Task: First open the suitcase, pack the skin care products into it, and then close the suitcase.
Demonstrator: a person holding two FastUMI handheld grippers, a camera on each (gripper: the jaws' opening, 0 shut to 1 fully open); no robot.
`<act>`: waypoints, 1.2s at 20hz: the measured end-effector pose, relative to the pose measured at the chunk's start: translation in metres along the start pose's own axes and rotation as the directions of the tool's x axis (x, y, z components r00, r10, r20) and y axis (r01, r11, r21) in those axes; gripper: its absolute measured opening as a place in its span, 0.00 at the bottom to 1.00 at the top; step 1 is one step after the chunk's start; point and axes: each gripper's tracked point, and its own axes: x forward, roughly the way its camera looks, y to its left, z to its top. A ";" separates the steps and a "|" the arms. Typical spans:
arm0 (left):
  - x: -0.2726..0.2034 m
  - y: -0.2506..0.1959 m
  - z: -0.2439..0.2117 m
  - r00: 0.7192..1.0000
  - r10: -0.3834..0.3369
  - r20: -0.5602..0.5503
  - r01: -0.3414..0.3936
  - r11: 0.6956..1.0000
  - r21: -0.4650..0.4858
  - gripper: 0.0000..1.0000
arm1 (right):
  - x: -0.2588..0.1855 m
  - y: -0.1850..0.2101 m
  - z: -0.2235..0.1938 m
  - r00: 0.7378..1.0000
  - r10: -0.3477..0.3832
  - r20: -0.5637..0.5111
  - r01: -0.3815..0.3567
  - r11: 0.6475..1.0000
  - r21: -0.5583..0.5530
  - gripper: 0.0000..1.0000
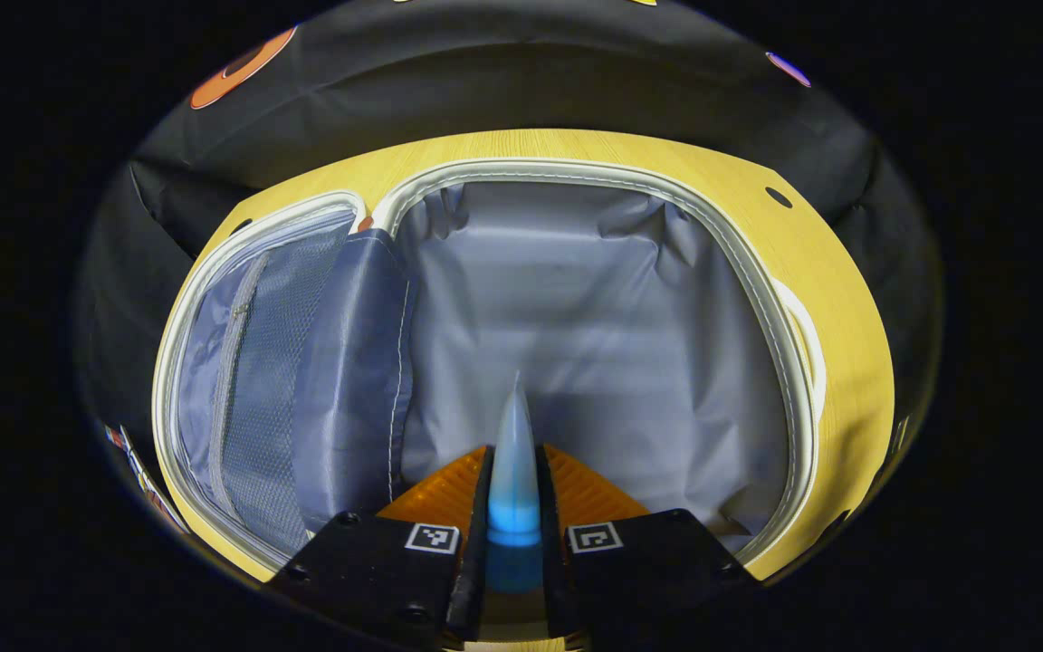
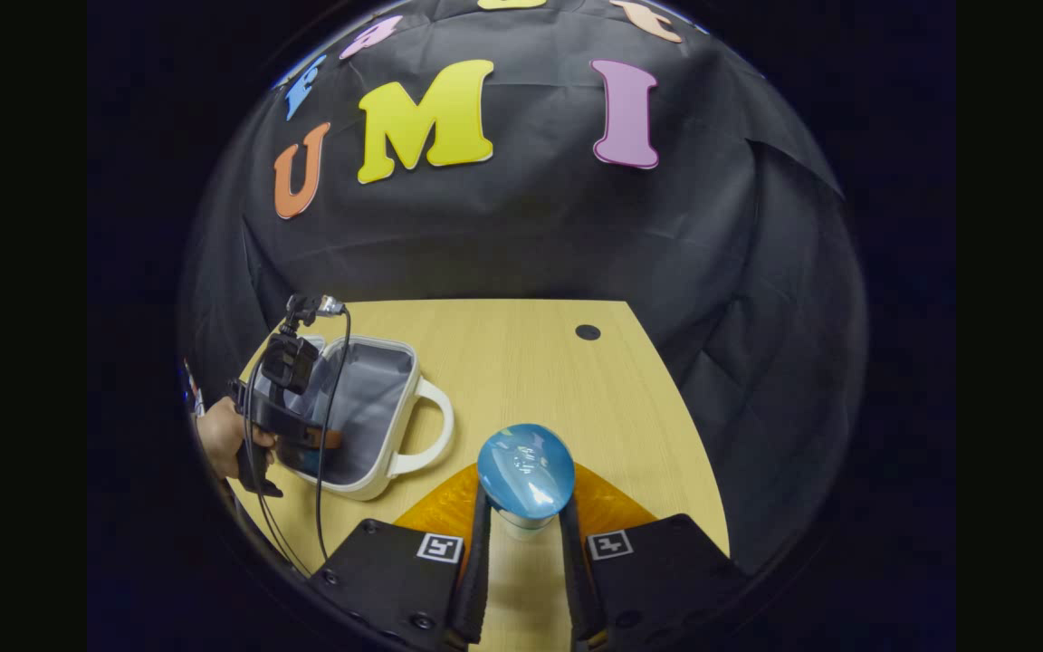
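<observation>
The white suitcase (image 1: 784, 362) lies open on the wooden table, grey lining showing. Its lid half with a mesh zip pocket (image 1: 250, 380) lies to the left. My left gripper (image 1: 515, 464) hovers over the main compartment, shut on a pale blue tube (image 1: 515, 453) that tapers to a flat end pointing forward. In the right gripper view the suitcase (image 2: 377, 380) sits at the table's left with its white handle (image 2: 435, 426) facing me. A hand holds the left gripper (image 2: 304, 444) above it. My right gripper (image 2: 524, 500) is shut on a bottle with a rounded blue cap (image 2: 526, 469), above the table.
The light wooden table (image 2: 531, 362) has a round cable hole (image 2: 588, 332) near its back edge. Black cloth walls close in behind and to the right. A cable hangs down from the left gripper (image 2: 320, 471).
</observation>
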 end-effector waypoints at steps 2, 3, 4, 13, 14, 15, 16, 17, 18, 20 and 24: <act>0.000 0.000 0.000 1.000 0.009 -0.002 -0.009 1.000 0.003 0.30 | 0.001 -0.003 -0.003 1.000 -0.001 -0.007 0.001 1.000 0.001 0.33; 0.000 -0.001 0.000 1.000 0.012 -0.004 -0.012 1.000 0.004 0.31 | 0.002 -0.004 -0.003 1.000 -0.001 -0.010 0.001 1.000 0.003 0.33; 0.001 0.000 0.001 1.000 0.017 -0.002 -0.017 1.000 0.005 0.33 | 0.003 -0.004 -0.005 1.000 0.001 -0.015 -0.001 1.000 0.005 0.33; -0.022 -0.003 0.009 0.998 0.019 0.055 -0.020 1.000 0.014 0.78 | 0.009 0.032 0.012 0.998 0.063 -0.009 -0.063 0.998 -0.027 0.33; -0.035 -0.002 0.016 0.995 0.025 0.098 -0.027 0.999 0.022 0.89 | 0.010 0.042 0.016 0.997 0.073 -0.005 -0.073 0.997 -0.037 0.33; -0.048 0.001 0.023 0.989 0.028 0.143 -0.032 0.999 0.025 0.92 | 0.012 0.052 0.020 0.996 0.088 -0.001 -0.088 0.995 -0.047 0.33; -0.062 0.004 0.029 0.982 0.027 0.189 -0.032 0.999 0.025 0.92 | 0.013 0.066 0.023 0.994 0.106 0.002 -0.106 0.993 -0.058 0.33; -0.076 0.008 0.034 0.973 0.027 0.231 -0.032 0.999 0.020 0.92 | 0.013 0.078 0.026 0.993 0.120 0.004 -0.119 0.991 -0.067 0.33; -0.089 0.014 0.038 0.962 0.025 0.274 -0.032 0.999 0.020 0.93 | 0.014 0.090 0.029 0.991 0.134 0.007 -0.134 0.988 -0.076 0.33; -0.118 0.028 0.041 0.937 0.031 0.349 -0.038 0.999 0.015 0.93 | 0.016 0.118 0.030 0.987 0.159 -0.004 -0.159 0.984 -0.086 0.33; -0.173 0.060 0.045 0.868 0.046 0.495 -0.051 0.999 -0.003 0.94 | 0.023 0.174 0.030 0.977 0.212 -0.020 -0.213 0.973 -0.085 0.33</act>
